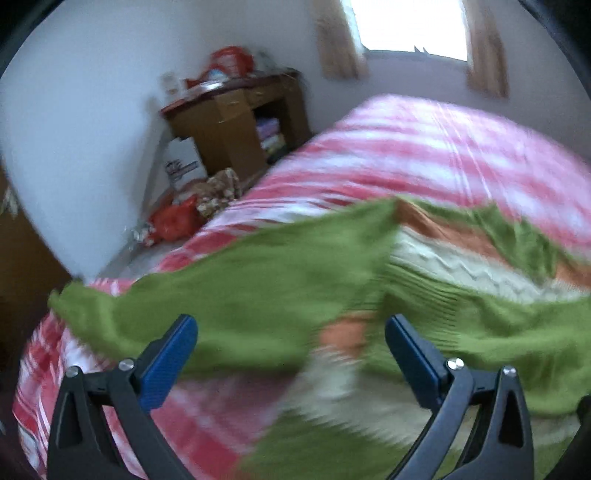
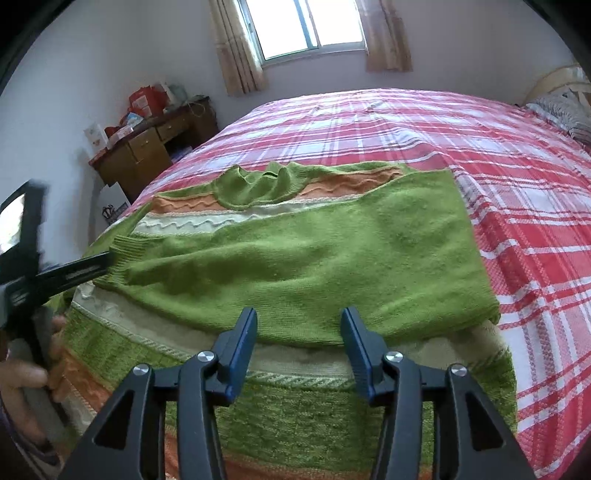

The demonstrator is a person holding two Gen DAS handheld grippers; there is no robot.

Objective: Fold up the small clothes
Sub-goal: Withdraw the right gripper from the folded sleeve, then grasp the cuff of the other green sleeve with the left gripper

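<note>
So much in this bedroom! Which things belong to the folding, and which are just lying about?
Folding:
- green knitted sweater with orange and cream stripes
- left gripper
- right gripper

Lying about:
- brown wooden desk
- red bags
- beige curtains

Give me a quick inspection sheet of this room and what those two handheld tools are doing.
Surface: bed with red-and-white checked cover.
Job's things: green sweater with orange and white stripes, laid flat, one sleeve folded across the body.
Clutter: red bags on the floor beside the bed; boxes and bags on the desk.
Tools: left tool open, over the sweater; right tool open, nothing gripped.
Cables: nothing seen.
Surroundings: window with curtains, white walls.
</note>
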